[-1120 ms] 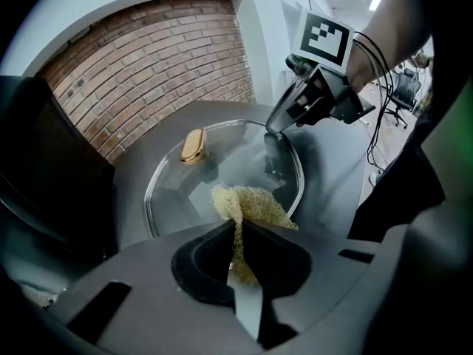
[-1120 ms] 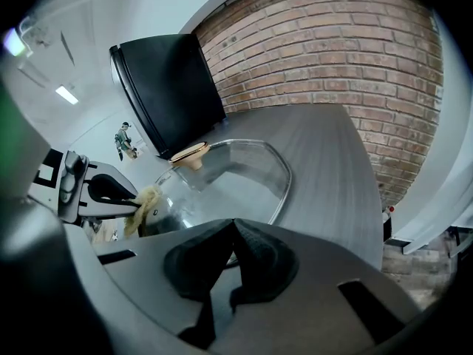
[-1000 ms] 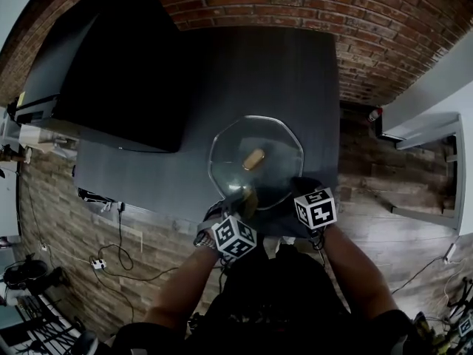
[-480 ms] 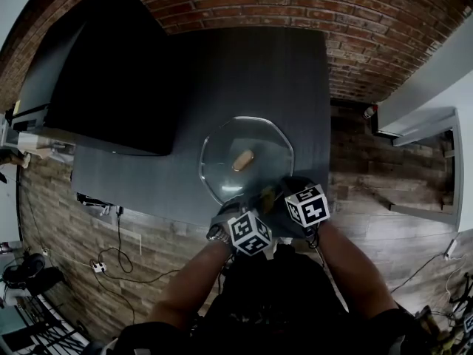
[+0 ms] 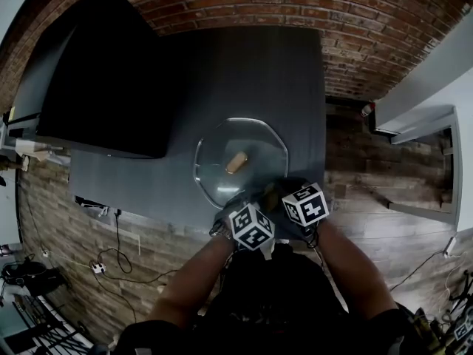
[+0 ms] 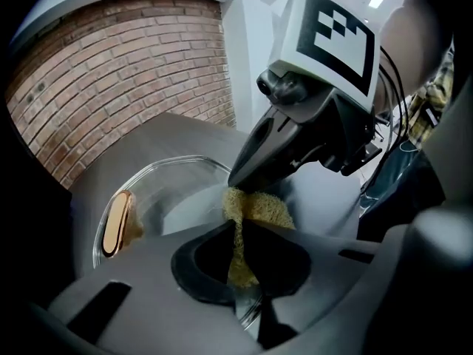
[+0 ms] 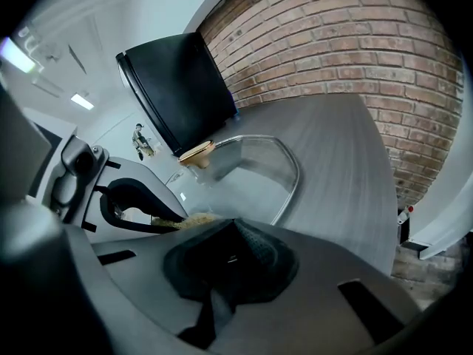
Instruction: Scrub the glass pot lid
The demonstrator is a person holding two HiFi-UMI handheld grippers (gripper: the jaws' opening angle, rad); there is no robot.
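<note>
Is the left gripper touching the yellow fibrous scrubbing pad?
Touching. The left gripper view shows the left gripper with its jaws closed on the yellow fibrous scrubbing pad, pinching it between them.

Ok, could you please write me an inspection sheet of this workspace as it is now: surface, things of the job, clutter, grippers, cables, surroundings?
Surface: dark grey table, matte.
Job's things: glass pot lid with a tan knob, near the table's front edge; yellow sponge at its near rim.
Clutter: large black panel stands at the table's left side.
Grippers: left gripper, jaws shut on the sponge; right gripper, jaws shut on the lid's rim, beside the sponge.
Cables: loose cables on the floor left of the table; nothing seen on the table.
Surroundings: brick wall behind the table; wooden floor.
</note>
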